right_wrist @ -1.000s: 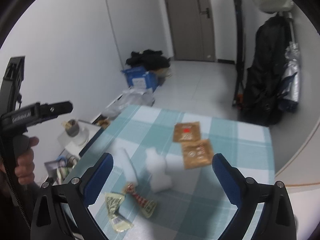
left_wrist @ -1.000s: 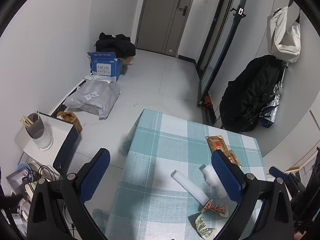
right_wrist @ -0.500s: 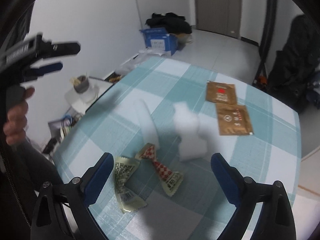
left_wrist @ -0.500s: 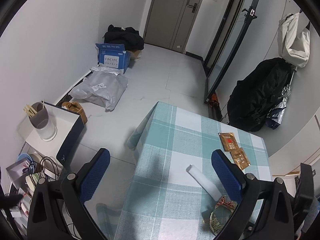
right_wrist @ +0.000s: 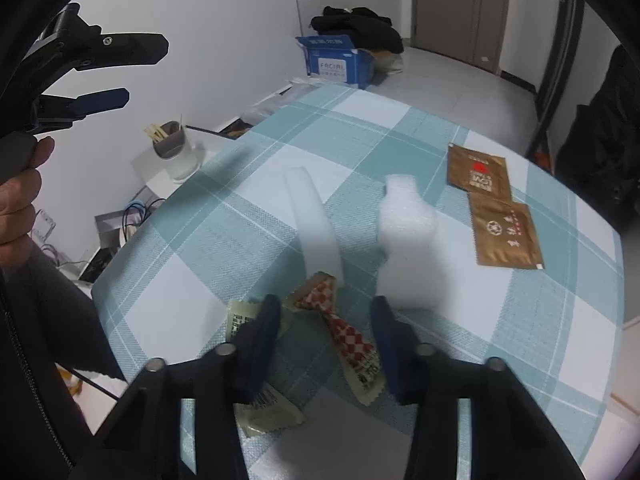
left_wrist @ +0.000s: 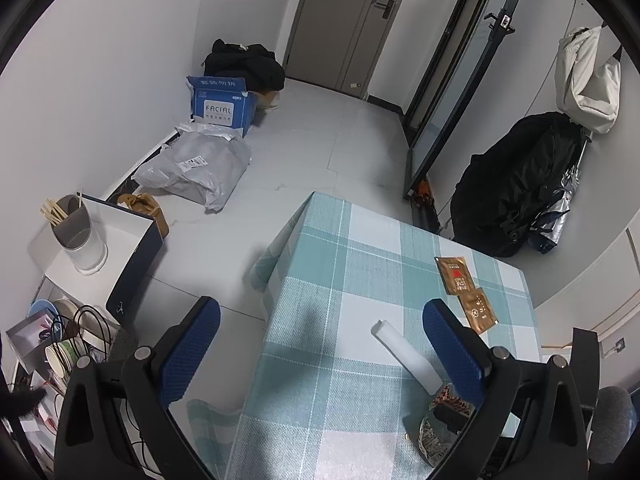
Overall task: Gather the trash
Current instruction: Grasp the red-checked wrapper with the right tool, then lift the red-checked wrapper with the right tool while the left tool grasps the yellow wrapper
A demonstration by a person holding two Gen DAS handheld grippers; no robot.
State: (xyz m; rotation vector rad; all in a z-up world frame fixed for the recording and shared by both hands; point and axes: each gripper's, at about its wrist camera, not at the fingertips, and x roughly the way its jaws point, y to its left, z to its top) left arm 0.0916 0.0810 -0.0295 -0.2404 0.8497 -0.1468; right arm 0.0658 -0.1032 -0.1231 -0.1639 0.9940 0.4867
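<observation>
On the table, two wrappers lie nearest. Foam pieces sit behind them (two sachets further right).

White walls, grey floor, door, checked table.

On the checked surface lie a twisted red-and-white checked wrapper, a pale yellowish wrapper, two white foam pieces, and two flat brown sachets.
</observation>
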